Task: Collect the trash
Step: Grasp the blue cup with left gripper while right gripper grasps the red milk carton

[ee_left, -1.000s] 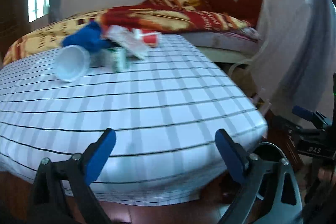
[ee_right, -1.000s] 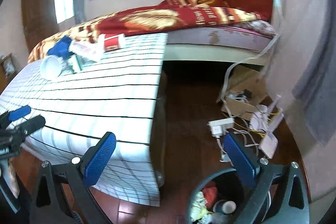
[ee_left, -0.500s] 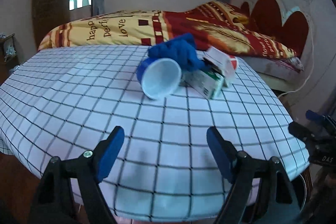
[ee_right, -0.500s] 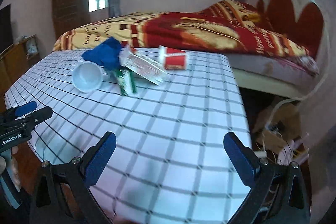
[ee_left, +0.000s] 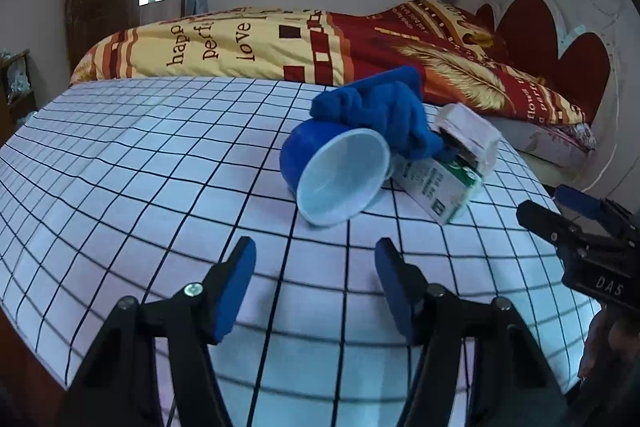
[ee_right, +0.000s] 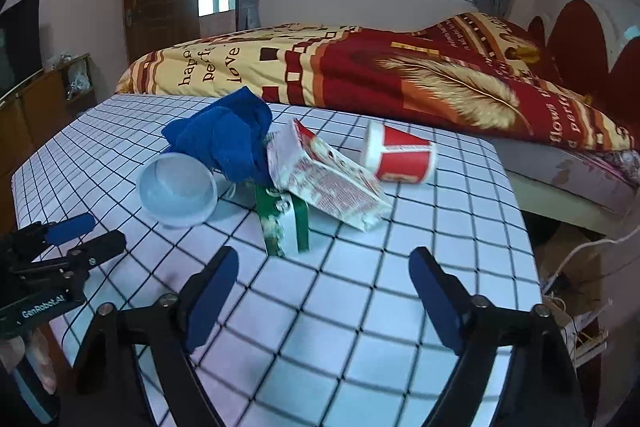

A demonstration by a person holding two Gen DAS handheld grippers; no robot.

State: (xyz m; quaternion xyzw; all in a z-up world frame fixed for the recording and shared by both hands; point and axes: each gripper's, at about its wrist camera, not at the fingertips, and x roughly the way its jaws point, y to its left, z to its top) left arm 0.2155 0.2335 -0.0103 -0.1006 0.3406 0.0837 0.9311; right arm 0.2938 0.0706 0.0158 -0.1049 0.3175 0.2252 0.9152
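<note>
Both the left gripper (ee_left: pixel 316 277) and right gripper (ee_right: pixel 324 293), jaws just narrowing yet spread and empty, face the tipped blue cup (ee_left: pixel 334 177) on the checked table (ee_left: pixel 120 163); light, crushable, probably best pinched across its rim

A surface (ee_right: pixel 360 327) covered by a white cloth with a black grid is carrying a small heap of litter. A blue cup (ee_left: pixel 332 175) is lying on its side, its mouth facing the cameras, with a crumpled blue cloth (ee_right: pixel 228 139) resting against it. Beside them a green-and-white carton (ee_right: pixel 286 223) and a red-printed carton (ee_right: pixel 328 179) are lying, possibly overlapping. A red-and-white paper cup (ee_right: pixel 400 157) is lying tipped over, slightly apart.
</note>
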